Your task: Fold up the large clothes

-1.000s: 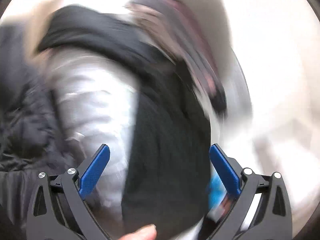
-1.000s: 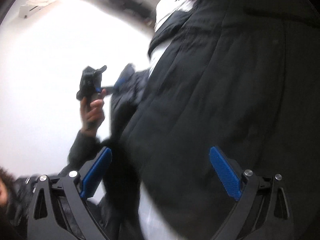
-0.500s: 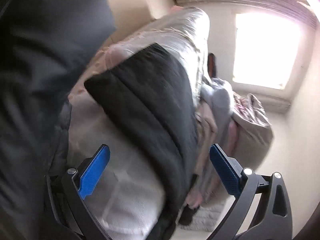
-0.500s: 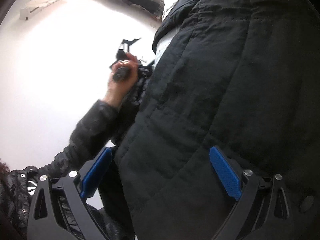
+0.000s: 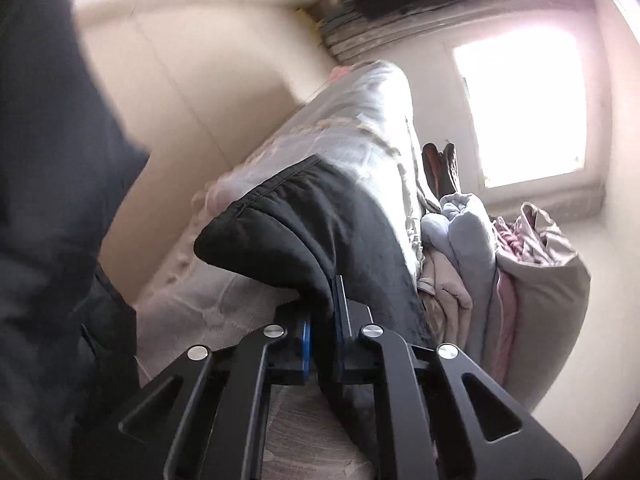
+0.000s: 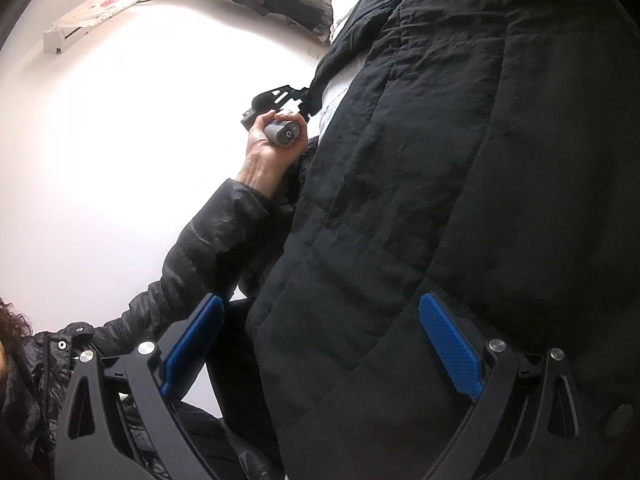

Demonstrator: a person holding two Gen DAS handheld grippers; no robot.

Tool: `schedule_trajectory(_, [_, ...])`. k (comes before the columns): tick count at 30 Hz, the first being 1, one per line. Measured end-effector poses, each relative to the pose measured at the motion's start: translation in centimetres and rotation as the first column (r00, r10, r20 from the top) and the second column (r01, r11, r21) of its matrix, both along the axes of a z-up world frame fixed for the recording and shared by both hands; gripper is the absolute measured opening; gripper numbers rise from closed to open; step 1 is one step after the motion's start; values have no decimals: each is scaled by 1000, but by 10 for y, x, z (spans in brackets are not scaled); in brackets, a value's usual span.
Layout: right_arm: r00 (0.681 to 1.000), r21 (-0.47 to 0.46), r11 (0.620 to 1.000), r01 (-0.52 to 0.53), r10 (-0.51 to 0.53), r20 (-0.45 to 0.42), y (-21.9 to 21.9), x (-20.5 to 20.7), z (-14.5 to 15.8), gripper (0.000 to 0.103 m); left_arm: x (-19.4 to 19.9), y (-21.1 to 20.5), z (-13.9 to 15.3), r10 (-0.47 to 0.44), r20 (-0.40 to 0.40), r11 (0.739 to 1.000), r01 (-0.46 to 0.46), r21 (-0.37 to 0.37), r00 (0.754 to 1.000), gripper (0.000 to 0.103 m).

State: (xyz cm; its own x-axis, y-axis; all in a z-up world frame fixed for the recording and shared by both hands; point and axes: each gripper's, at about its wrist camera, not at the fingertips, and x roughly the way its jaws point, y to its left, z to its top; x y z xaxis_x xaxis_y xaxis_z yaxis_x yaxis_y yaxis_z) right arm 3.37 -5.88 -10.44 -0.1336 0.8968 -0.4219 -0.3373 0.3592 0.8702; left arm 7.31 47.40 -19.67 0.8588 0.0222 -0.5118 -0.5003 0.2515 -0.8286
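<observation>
Left gripper [image 5: 322, 312] clamped on black quilted coat [image 5: 320, 224]; right gripper [image 6: 320, 344] wide open.

The left gripper's pads are closed on a fold of the coat's edge, which drapes over a bed [image 5: 360, 120] covered in pale bedding. The right gripper's jaws stand wide, the coat's dark panel lying between them, pads not pressing. A hand [image 6: 268, 148] holds the left gripper's handle. Bundled clothes [image 5: 500, 260] sit beside the bed.

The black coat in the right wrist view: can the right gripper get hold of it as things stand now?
Probably yes. The right gripper is open, and the black coat already lies across the gap between its blue pads, with nothing in front of it. The left gripper is shut on its edge.
</observation>
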Motion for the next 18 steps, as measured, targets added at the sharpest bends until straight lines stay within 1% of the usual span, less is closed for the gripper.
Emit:
schedule_trajectory(1, [1000, 3, 1000, 6, -6, 1, -1, 0, 2, 95, -2, -5, 18, -4, 2, 997, 3, 73, 1000, 6])
schedule_trajectory(2, [1000, 4, 1000, 20, -20, 12, -4, 0, 8, 95, -2, -10, 33, -12, 9, 991, 11, 131, 1000, 6])
schedule_trajectory(3, [998, 1, 999, 51, -51, 36, -9, 2, 16, 95, -1, -18, 54, -32, 27, 979, 26, 204, 999, 6])
schedule_trajectory(5, [987, -24, 990, 140, -138, 87, -26, 8, 29, 95, 4, -34, 88, -76, 74, 956, 52, 289, 994, 6])
schedule_trajectory(6, [973, -56, 977, 205, -197, 122, -40, 13, 38, 95, 6, -42, 102, -95, 91, 947, 62, 315, 991, 6])
schedule_trajectory(7, [957, -89, 961, 262, -247, 153, -53, 18, 44, 95, 10, -56, 122, -129, 118, 934, 81, 348, 985, 6])
schedule_trajectory(8, [933, -131, 933, 334, -308, 188, -71, 24, 51, 95, 14, -69, 139, -162, 140, 922, 100, 373, 977, 6])
schedule_trajectory(9, [905, -175, 898, 404, -366, 216, -91, 31, 56, 95, 18, -85, 157, -201, 162, 908, 122, 401, 966, 6])
schedule_trajectory(10, [884, -208, 868, 452, -404, 233, -107, 36, 59, 95, 26, -100, 172, -232, 178, 896, 139, 421, 956, 6])
schedule_trajectory(12, [835, -258, 800, 542, -477, 274, -147, 46, 65, 95, 40, -142, 207, -322, 217, 861, 190, 471, 922, 6])
schedule_trajectory(13, [816, -259, 779, 571, -508, 275, -162, 47, 65, 95, 44, -160, 219, -357, 228, 846, 210, 489, 906, 6])
schedule_trajectory(15, [763, -206, 735, 646, -607, 222, -200, 45, 59, 95, 58, -205, 241, -441, 249, 809, 262, 526, 863, 5])
schedule_trajectory(16, [738, -172, 718, 675, -653, 172, -218, 42, 52, 95, 64, -236, 250, -497, 253, 781, 301, 547, 830, 5])
schedule_trajectory(17, [723, -160, 705, 690, -678, 132, -230, 40, 46, 95, 72, -260, 255, -538, 250, 759, 333, 560, 805, 5])
schedule_trajectory(18, [712, -157, 696, 701, -694, 106, -240, 39, 41, 95, 81, -294, 258, -591, 242, 726, 376, 576, 770, 5])
